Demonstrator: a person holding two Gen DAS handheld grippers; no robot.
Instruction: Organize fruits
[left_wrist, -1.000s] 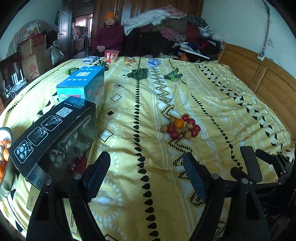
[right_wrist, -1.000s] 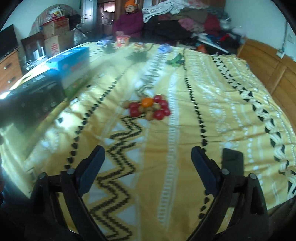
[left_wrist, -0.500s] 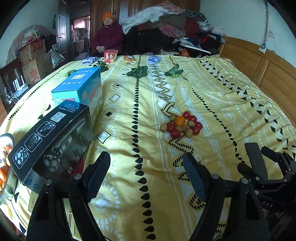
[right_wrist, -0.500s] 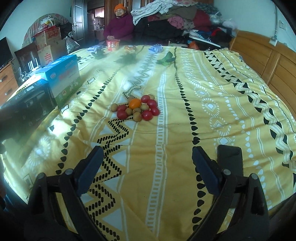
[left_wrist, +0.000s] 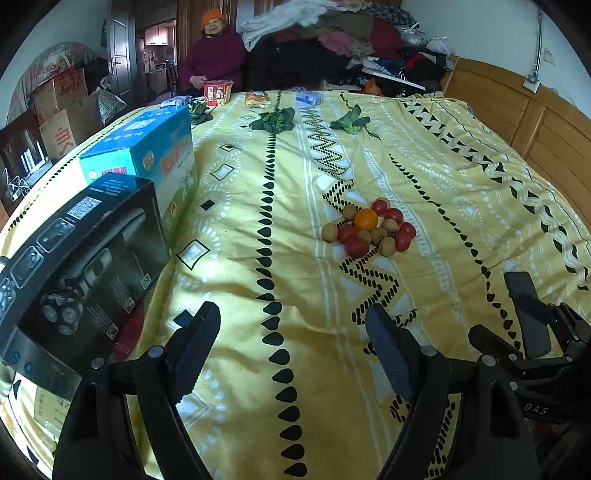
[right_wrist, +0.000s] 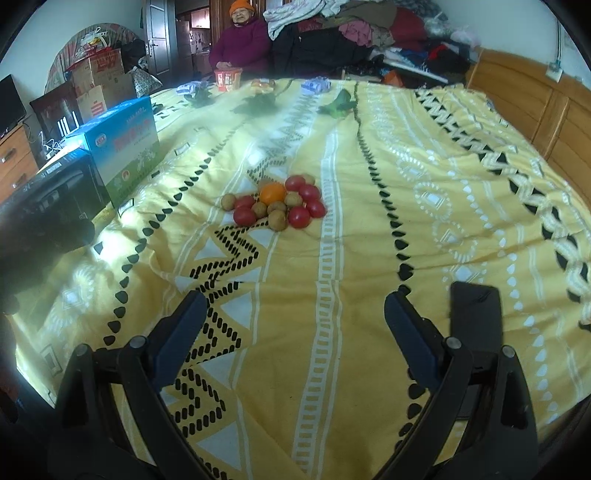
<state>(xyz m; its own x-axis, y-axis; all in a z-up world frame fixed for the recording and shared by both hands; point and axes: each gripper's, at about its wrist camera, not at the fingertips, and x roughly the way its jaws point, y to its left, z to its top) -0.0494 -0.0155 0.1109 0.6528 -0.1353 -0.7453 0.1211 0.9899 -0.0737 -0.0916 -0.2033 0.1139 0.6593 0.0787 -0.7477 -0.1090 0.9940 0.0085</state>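
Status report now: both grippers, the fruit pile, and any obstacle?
Left gripper open, empty. Right gripper open, empty. Fruit pile untouched on bedspread, ahead of both. Path clear; boxes off left.

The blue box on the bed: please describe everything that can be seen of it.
The blue box is a rectangular carton, apparently printed cardboard, blue on top and green lower on its side, with red and yellow labels. It looks closed and lies flat on the yellow bedspread, near the bed's left edge. The black box stands directly in front of it, close or touching; I cannot tell which. The fruit pile lies apart to its right. Neither pair of tongs is near it.
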